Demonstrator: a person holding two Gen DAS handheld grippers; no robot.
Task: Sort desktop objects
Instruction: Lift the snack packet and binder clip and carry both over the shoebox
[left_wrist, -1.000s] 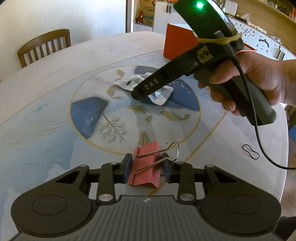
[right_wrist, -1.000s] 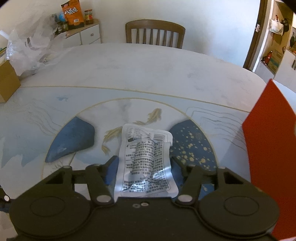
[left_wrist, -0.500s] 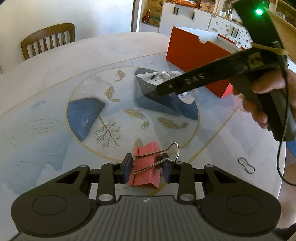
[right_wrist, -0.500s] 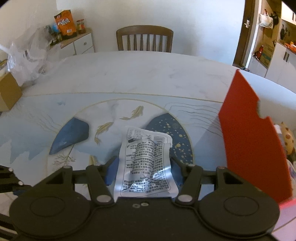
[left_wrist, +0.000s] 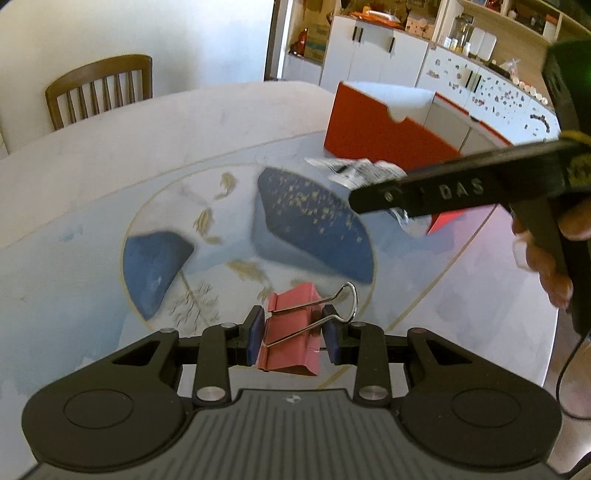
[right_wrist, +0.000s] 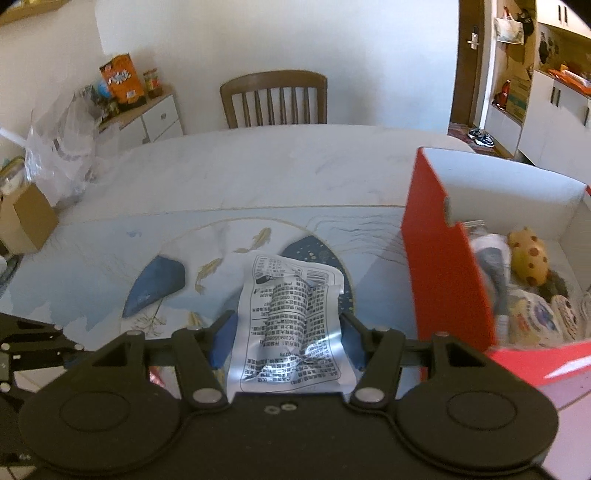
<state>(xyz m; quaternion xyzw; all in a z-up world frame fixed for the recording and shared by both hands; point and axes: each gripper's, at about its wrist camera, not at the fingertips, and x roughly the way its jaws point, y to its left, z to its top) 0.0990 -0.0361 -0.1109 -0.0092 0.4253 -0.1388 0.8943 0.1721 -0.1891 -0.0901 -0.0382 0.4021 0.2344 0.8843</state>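
Between blue fingers (right_wrist: 223, 341): packet (right_wrist: 291, 321) (crumpled, gripped).

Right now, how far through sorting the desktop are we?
Partway. Several items already lie inside the red box, including a spotted yellow toy. In hand: the right gripper holds a silver printed packet beside the box wall, not yet over the opening; the left gripper clamps a red binder clip. Both still need dropping in. Nothing else loose shows on the table.

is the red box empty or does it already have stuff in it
Not empty. The right wrist view looks into the open red box: a yellow spotted toy and several round packets lie inside. How full it is cannot be told.
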